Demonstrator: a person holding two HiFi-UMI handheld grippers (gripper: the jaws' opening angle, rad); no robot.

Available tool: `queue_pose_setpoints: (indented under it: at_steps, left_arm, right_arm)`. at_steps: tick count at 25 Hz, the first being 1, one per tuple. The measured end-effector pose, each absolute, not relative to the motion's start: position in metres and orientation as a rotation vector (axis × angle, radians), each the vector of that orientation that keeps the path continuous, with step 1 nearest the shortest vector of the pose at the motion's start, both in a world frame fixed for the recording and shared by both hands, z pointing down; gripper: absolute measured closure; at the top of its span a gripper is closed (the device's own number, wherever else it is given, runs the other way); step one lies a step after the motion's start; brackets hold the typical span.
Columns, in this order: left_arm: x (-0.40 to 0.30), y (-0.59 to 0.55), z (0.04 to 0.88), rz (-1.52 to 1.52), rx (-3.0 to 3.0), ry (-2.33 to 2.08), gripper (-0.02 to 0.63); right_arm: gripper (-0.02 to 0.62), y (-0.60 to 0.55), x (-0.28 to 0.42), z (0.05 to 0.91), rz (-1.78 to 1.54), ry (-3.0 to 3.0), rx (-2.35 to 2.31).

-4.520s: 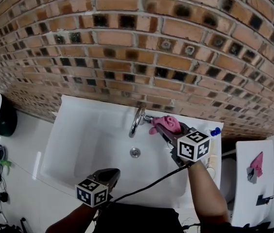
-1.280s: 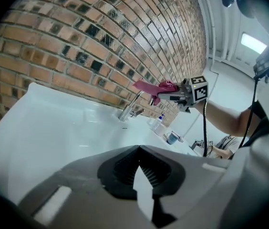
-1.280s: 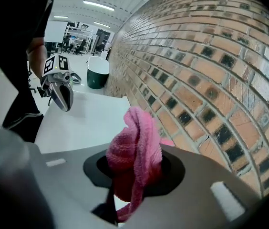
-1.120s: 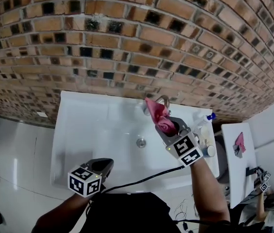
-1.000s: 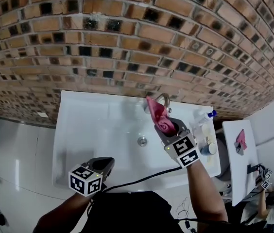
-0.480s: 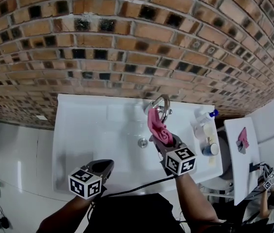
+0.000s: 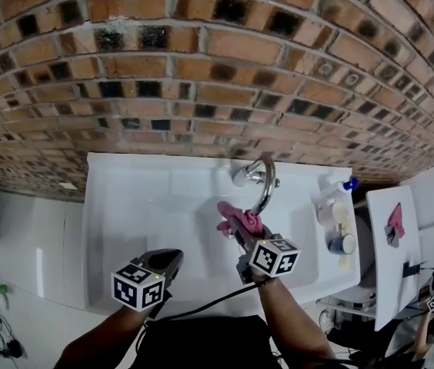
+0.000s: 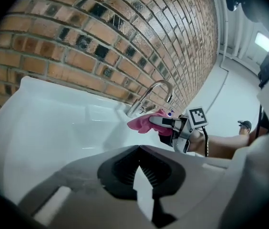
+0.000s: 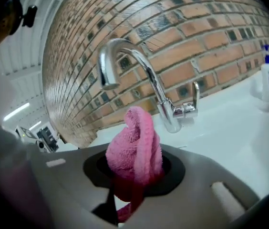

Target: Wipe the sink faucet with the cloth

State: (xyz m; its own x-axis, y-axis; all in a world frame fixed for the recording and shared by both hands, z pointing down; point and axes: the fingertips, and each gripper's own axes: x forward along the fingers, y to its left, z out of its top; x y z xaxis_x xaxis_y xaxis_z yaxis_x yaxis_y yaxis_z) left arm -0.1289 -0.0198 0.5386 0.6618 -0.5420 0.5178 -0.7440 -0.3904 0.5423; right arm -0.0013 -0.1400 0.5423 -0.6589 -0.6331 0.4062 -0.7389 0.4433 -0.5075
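White ceramic sink [image 7: 125, 198], glossy and rectangular with rounded corners, set against a rough brick wall [image 7: 201, 68] of red-brown bricks with dark glazed inserts. Floor [image 7: 25, 237] left of the sink is shiny white tile.

Chrome faucet [image 7: 263, 183] stands at the sink's back edge, right of centre. It is a polished gooseneck arching out over the basin, with a small lever at its base. At the sink's back right corner is a white pump bottle [image 7: 332, 197] with a blue top, and a small cup [image 7: 342, 244] sits on the right rim nearer the front.

The right gripper [image 7: 240, 227] is over the basin just in front of the faucet, clamped on the cloth [image 7: 236, 217]. The cloth is pink fuzzy terry, bunched into a soft roll that sticks up out of the jaws. It sits just below the spout's end and looks clear of the metal, though the steep head view makes contact hard to rule out.

The left gripper [image 7: 169, 258] is at the sink's front edge, left of centre. Its grey jaws with black ribbed pads are pressed together with nothing between them.
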Motion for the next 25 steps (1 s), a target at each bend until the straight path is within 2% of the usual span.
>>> queue_pose_setpoints:
  at_steps: [17, 25]
  left_arm:
    - [-0.121, -0.084, 0.559, 0.38, 2.023, -0.985, 0.6]
    - [-0.122, -0.084, 0.572, 0.388, 1.998, -0.953, 0.6]
  right_arm:
    - [0.486, -0.229, 0.005, 0.585, 1.895, -2.588, 1.495]
    - [0.486, -0.237, 0.002, 0.571, 2.0, -2.651, 1.458]
